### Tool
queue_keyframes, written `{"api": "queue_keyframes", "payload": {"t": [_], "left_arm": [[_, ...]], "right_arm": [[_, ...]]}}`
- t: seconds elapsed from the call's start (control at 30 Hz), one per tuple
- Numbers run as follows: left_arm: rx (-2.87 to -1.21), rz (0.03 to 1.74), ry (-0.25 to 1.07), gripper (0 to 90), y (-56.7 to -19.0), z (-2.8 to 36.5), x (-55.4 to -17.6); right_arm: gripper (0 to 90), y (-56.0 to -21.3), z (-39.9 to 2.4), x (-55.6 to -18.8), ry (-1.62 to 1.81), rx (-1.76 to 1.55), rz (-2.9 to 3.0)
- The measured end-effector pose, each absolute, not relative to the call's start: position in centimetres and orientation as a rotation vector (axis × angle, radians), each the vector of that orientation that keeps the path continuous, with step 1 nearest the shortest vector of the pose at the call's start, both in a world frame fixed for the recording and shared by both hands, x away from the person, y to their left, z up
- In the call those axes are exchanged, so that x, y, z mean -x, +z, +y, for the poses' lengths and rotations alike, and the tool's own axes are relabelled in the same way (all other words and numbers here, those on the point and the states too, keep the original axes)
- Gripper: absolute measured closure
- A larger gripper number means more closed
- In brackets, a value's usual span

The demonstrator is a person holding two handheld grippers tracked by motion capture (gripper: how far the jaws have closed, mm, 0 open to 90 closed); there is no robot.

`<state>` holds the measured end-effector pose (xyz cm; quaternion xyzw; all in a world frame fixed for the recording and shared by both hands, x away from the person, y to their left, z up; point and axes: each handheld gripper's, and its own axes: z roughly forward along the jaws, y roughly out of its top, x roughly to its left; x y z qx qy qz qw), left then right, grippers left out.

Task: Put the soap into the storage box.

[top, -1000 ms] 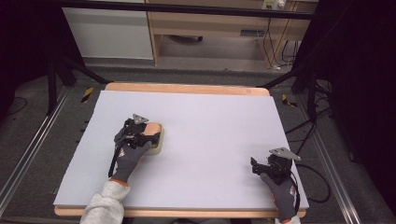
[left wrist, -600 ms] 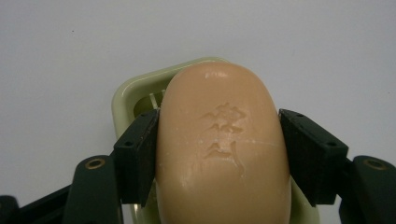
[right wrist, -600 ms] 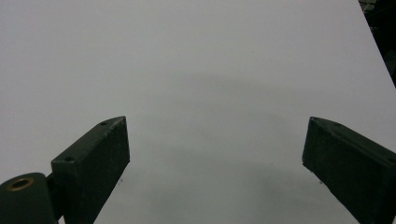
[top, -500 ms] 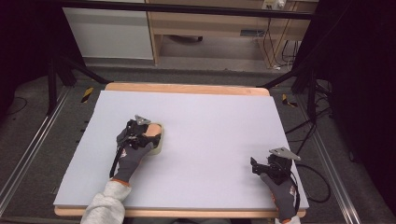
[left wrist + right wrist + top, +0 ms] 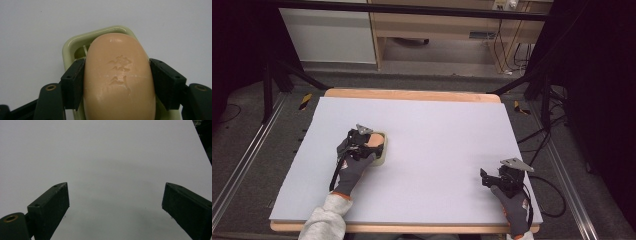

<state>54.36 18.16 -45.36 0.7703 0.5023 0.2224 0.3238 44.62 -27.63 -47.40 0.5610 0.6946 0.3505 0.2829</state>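
A pale grey board on a wood-edged table (image 5: 412,94) stands on dark floor (image 5: 242,145); beyond, a light wooden shelf unit (image 5: 452,30).

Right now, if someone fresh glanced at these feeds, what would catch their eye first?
The peach soap bar with a stamped mark, sitting over a pale green soap dish on the left part of the lilac table. The left claw is clamped on its two sides. Then the right claw, jaws wide apart over bare tabletop near the front right corner.
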Motion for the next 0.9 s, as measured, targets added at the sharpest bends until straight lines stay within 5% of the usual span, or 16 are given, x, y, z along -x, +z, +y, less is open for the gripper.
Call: {"api": "queue_keyframes", "payload": {"t": [0.9], "left_arm": [[-1.993, 1.289, 0.552, 24.8, -44.5, 18.6, -53.9]], "right_arm": [[7.5, -47.4, -27.6, -44.6, 0.942, -1.504, 1.857]]}}
